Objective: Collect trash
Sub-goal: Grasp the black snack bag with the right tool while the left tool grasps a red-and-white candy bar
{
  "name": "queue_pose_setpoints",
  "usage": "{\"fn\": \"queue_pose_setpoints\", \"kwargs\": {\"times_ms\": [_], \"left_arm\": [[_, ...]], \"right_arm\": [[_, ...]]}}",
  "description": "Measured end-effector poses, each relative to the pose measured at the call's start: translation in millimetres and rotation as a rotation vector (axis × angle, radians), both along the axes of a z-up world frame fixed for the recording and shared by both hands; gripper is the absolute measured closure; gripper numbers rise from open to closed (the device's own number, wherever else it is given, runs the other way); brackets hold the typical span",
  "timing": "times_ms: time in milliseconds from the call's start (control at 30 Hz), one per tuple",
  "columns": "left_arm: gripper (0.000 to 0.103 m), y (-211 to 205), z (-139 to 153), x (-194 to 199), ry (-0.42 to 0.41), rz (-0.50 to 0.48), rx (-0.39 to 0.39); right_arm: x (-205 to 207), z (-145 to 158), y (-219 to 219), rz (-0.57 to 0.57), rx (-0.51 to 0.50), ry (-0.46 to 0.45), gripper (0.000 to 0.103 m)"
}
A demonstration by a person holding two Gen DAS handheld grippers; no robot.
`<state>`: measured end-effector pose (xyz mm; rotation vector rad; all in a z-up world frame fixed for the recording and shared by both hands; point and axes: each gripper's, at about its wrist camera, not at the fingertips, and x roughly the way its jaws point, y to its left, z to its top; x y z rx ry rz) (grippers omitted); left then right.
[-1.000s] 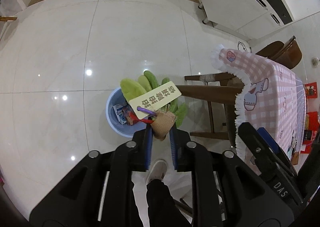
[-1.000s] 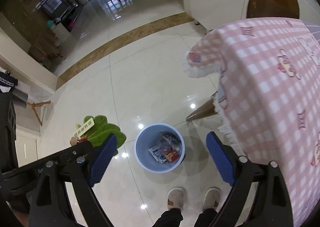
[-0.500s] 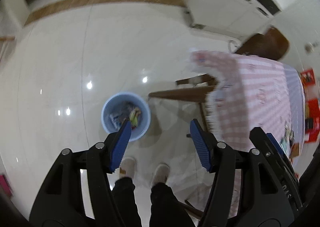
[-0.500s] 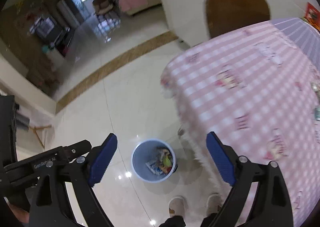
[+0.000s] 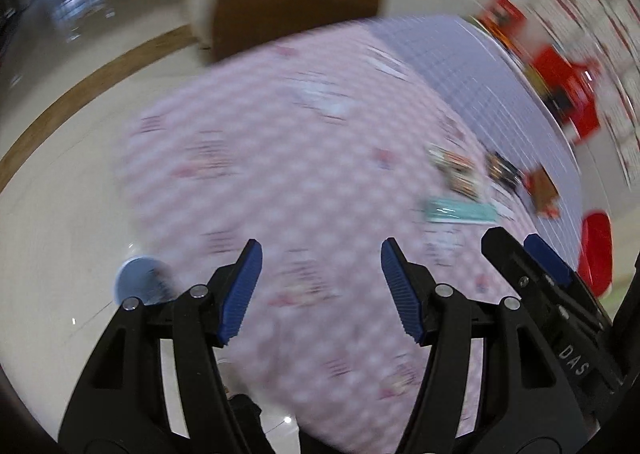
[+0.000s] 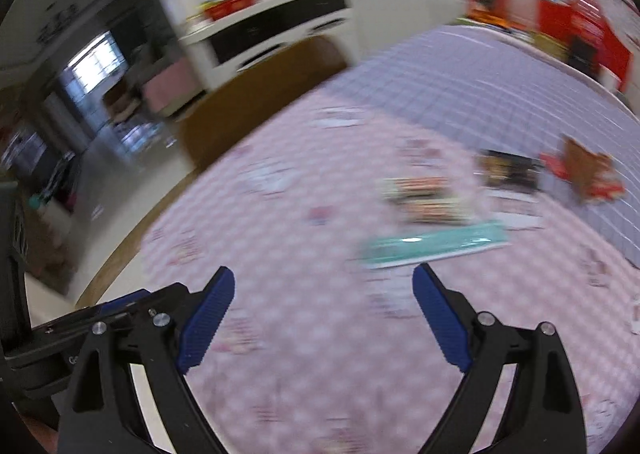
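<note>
Left wrist: blue bin (image 5: 138,281) on floor (contents blurred), beside pink-checked table (image 5: 304,158)

The view is smeared with motion blur. The right tongs (image 6: 323,274) stand wide apart with nothing between their blue pads (image 6: 206,312), above a bench (image 6: 304,254) covered in pink checked cloth. Ahead of the right pad lies a flat teal packet (image 6: 434,246); beyond it sit a striped wrapper (image 6: 424,198), a dark packet (image 6: 508,170) and a brown-and-red wrapper (image 6: 586,172). A brown chair (image 6: 260,98) stands behind the bench.
</note>
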<state>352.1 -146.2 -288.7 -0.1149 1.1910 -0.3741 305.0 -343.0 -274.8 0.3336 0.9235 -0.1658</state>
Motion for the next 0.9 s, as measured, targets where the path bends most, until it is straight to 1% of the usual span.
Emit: {"fn": "queue_pose_setpoints", "kwargs": {"times_ms": [67, 133, 200, 233, 333, 400, 467, 567, 667, 733, 767, 833, 900], "left_arm": [[0.041, -43, -7, 4, 0.021, -0.040, -0.016], [0.041, -72, -14, 9, 0.039, -0.051, -0.028], [0.041, -105, -21, 16, 0.044, -0.072, -0.022], [0.041, -120, -25, 20, 0.045, -0.077, -0.014], [0.041, -153, -32, 28, 0.051, -0.076, -0.014], [0.041, -169, -37, 32, 0.049, -0.066, 0.001], [0.041, -180, -42, 36, 0.059, -0.060, 0.004], [0.041, -184, -50, 46, 0.073, -0.032, 0.012], [0.041, -188, -57, 55, 0.089, -0.010, 0.014], [0.041, -187, -61, 61, 0.099, 0.020, 0.011], [0.041, -186, -62, 62, 0.101, 0.032, 0.005], [0.040, -186, -66, 67, 0.115, 0.058, -0.004], [0.040, -187, -68, 71, 0.119, 0.068, -0.016]], "right_arm": [[-5, -4, -36, -0.044, -0.011, 0.010, 0.014], [-10, -10, -75, -0.092, -0.017, 0.014, 0.014], [-19, -16, -105, -0.132, -0.026, 0.017, 0.014], [-23, -18, -113, -0.147, -0.029, 0.016, 0.014], [-26, -28, -150, -0.195, -0.035, 0.020, 0.014], [-24, -35, -174, -0.223, -0.029, 0.022, 0.014], [-18, -41, -189, -0.226, -0.029, 0.018, 0.014], [-3, -49, -203, -0.186, -0.058, 0.014, 0.014], [17, -56, -205, -0.079, -0.129, 0.011, 0.014], [30, -63, -199, 0.026, -0.220, 0.011, 0.014], [35, -66, -197, 0.059, -0.247, 0.015, 0.014], [48, -75, -194, 0.144, -0.287, 0.019, 0.015], [58, -83, -196, 0.191, -0.308, 0.027, 0.015]]}}
